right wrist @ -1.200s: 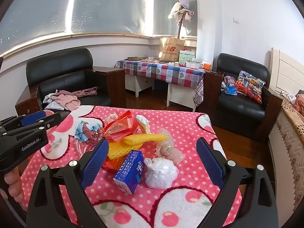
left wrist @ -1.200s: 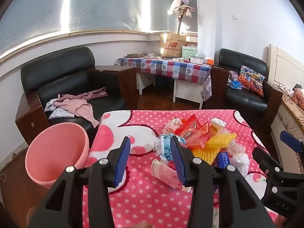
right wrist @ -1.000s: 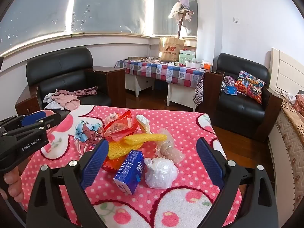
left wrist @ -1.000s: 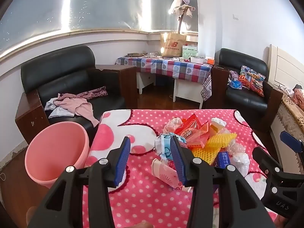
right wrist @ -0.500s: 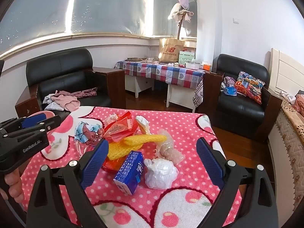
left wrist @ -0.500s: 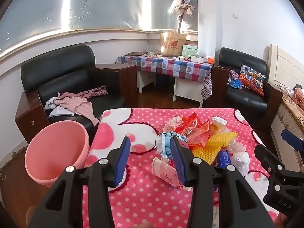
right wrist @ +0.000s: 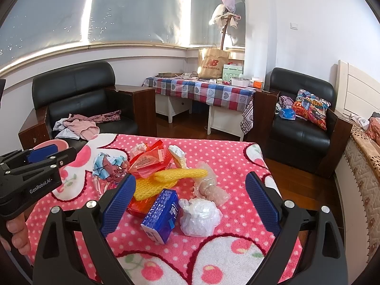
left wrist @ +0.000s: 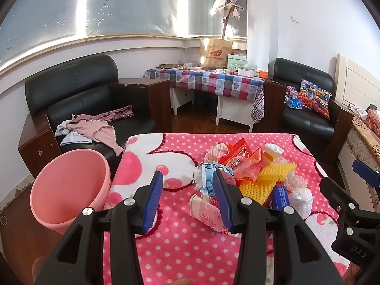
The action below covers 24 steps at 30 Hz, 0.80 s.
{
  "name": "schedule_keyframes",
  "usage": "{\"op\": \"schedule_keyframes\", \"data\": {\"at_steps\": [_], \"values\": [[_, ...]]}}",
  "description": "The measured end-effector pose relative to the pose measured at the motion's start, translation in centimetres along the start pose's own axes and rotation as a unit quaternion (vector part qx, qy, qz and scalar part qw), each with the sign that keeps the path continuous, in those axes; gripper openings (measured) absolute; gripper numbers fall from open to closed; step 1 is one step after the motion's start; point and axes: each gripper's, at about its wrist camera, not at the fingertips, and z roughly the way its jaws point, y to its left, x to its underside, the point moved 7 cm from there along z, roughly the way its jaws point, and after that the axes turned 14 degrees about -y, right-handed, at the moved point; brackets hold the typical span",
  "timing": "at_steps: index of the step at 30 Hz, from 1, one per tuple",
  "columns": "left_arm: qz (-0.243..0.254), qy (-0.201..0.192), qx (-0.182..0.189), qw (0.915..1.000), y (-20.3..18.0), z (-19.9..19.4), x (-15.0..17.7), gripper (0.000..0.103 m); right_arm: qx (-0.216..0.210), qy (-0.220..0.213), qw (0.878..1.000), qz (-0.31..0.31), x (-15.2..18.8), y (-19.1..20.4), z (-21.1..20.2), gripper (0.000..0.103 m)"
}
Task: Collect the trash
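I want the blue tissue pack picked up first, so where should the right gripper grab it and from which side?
Grip the blue tissue pack across its narrow width, on the long side faces, coming from above and the near end. It lies flat, pointing away, apart from the white plastic bag at its right. The right gripper is open wide enough.

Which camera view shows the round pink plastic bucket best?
The left wrist view shows the round pink plastic bucket best: its whole rim and inside are visible beside the table, left of the left gripper. The right wrist view shows only a sliver of its rim behind that gripper.
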Motion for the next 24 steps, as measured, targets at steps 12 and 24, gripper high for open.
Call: {"op": "schedule_keyframes", "data": {"at_steps": [12, 24], "values": [[-0.002, 0.0, -0.001, 1.0, -0.04, -0.32, 0.15, 0.043, 0.0, -0.001, 1.0, 0.0, -0.04, -0.1, -0.03, 0.094], [-0.001, 0.002, 0.0, 1.0, 0.02, 0.03, 0.04, 0.043, 0.0, -0.003, 1.0, 0.0, -0.24, -0.17, -0.08, 0.094]]}}
